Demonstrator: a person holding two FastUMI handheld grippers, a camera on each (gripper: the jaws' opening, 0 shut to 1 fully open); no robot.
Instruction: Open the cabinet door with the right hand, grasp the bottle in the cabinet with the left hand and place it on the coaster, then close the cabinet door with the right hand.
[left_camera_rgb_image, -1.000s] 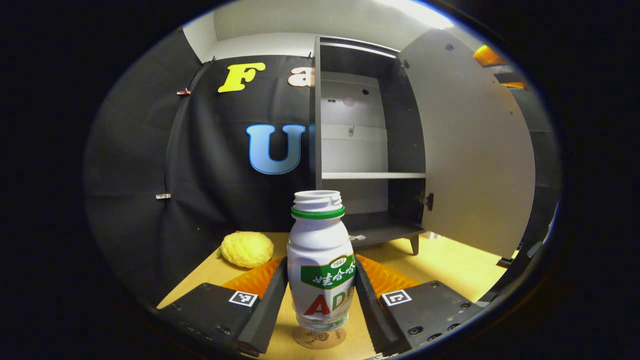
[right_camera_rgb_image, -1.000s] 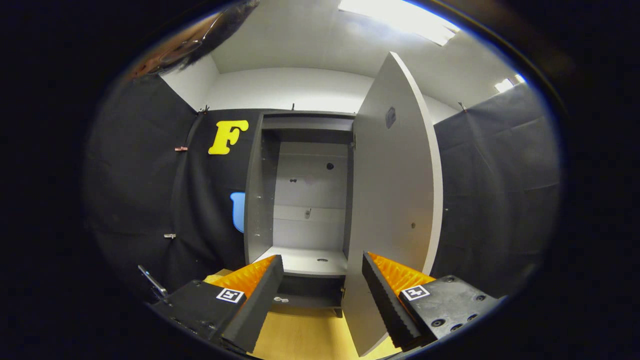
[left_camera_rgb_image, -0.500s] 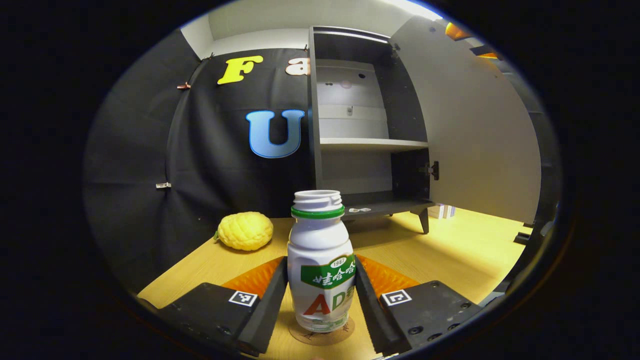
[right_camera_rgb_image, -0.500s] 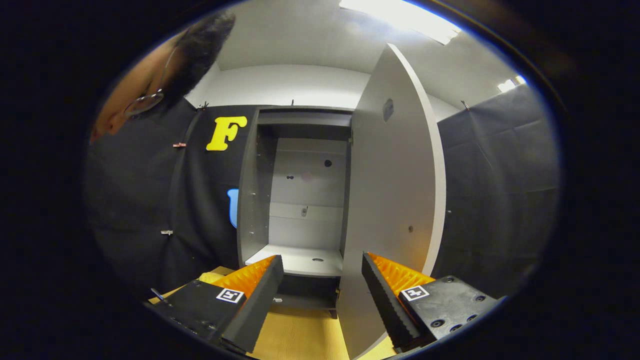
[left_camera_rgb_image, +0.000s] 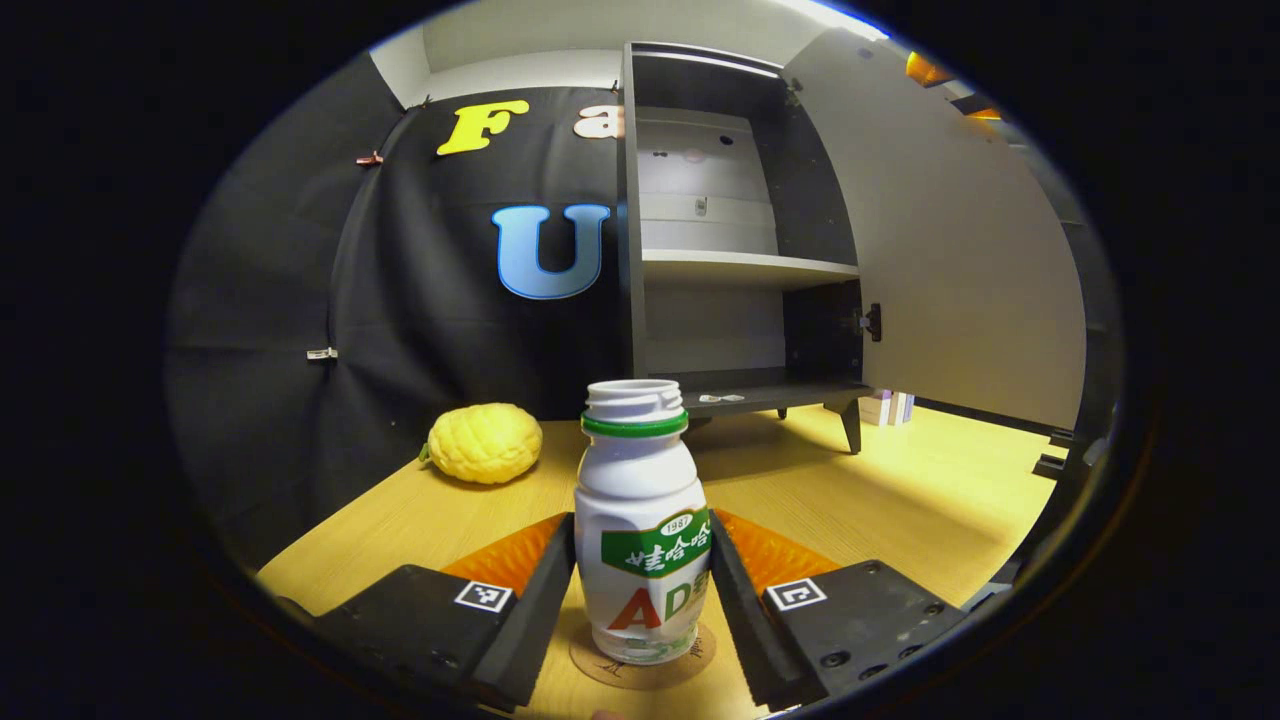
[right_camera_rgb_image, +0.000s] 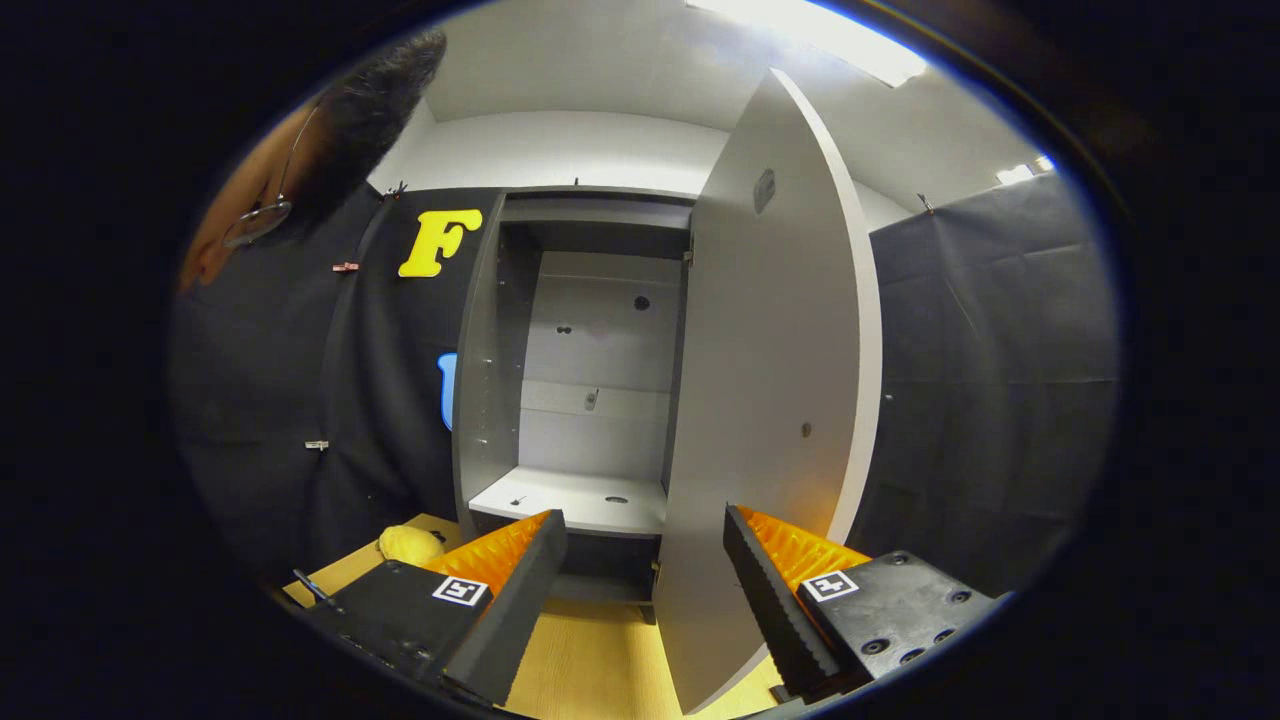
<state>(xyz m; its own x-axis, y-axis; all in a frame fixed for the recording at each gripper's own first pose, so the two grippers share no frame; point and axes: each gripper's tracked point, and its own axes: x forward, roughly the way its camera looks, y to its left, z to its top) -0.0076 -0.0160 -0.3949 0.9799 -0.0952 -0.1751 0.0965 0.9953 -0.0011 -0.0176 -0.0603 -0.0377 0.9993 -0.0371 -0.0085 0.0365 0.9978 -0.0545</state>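
Lowered, bottle (left_camera_rgb_image: 640, 530) now stands on coaster (left_camera_rgb_image: 642, 668), fingers (left_camera_rgb_image: 548, 580) pressing.

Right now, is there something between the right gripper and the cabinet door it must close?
Nothing visible does. The right gripper is open, and the open cabinet door stands just ahead, its lower edge showing between the fingers. The shelf behind it is bare.

The right gripper (right_camera_rgb_image: 645, 590) hangs with fingers apart before the cabinet (right_camera_rgb_image: 590, 350); its door (right_camera_rgb_image: 770, 400) stands open. A yellow fruit (right_camera_rgb_image: 410, 544) lies on the table (right_camera_rgb_image: 590, 670).
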